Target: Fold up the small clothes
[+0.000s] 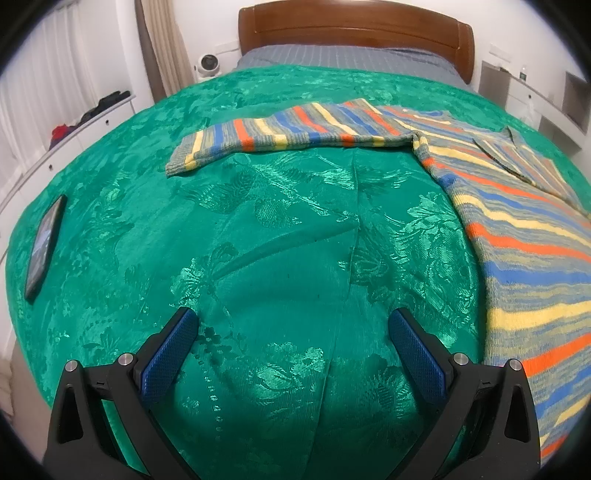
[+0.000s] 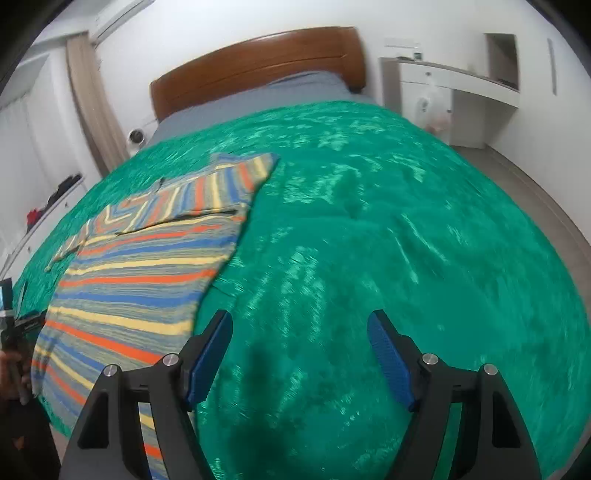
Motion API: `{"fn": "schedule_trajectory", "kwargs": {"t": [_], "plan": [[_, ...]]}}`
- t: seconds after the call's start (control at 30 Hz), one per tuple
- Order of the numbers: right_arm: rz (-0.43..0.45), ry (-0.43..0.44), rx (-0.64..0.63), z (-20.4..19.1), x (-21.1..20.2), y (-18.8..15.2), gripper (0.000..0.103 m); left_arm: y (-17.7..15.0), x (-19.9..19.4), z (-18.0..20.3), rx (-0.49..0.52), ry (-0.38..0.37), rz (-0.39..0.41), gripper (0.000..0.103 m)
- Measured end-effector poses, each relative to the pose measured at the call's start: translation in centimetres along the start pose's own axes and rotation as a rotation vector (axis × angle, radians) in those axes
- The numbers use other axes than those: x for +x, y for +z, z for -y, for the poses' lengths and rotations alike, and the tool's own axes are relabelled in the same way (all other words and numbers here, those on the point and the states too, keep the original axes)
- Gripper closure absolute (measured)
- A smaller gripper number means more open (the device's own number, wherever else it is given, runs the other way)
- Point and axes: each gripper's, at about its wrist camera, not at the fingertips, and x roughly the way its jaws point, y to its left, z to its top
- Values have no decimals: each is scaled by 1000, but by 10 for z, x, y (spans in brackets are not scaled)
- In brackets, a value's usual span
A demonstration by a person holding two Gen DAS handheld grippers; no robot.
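A striped knit sweater in orange, blue, yellow and grey lies flat on the green bedspread. One sleeve stretches out to the left in the left wrist view. My left gripper is open and empty above bare bedspread, left of the sweater's body. In the right wrist view the sweater lies left of my right gripper, which is open and empty above the bedspread; the right sleeve is folded across the chest.
A dark phone lies on the bedspread at the left. The wooden headboard is at the far end. White drawers run along the left wall, a white desk at the right. The bed's right edge meets the floor.
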Motion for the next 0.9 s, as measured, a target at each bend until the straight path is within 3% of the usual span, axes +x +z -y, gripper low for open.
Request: {"fn": "schedule_trajectory", "kwargs": {"t": [0.17, 0.4, 0.5, 0.57, 0.63, 0.7, 0.8, 0.9], "plan": [[68, -52, 41, 8, -6, -5, 28, -2, -2, 1, 2, 7, 11, 0], [28, -63, 74, 15, 2, -8, 28, -5, -3, 1, 2, 7, 20, 0], [22, -66, 92, 18, 4, -10, 28, -2, -6, 0, -1, -5, -10, 0], [21, -70, 96, 19, 3, -10, 28, 6, -10, -3, 7, -56, -64, 0], [17, -66, 100, 20, 4, -11, 28, 20, -17, -9, 7, -141, -81, 1], [9, -66, 100, 19, 6, -11, 28, 44, -26, -20, 1, -180, -53, 0], [-1, -63, 95, 18, 10, -11, 28, 89, -25, -44, -15, -182, -17, 0], [-7, -62, 88, 15, 12, -11, 28, 131, 10, -81, -95, -154, -76, 0]]}}
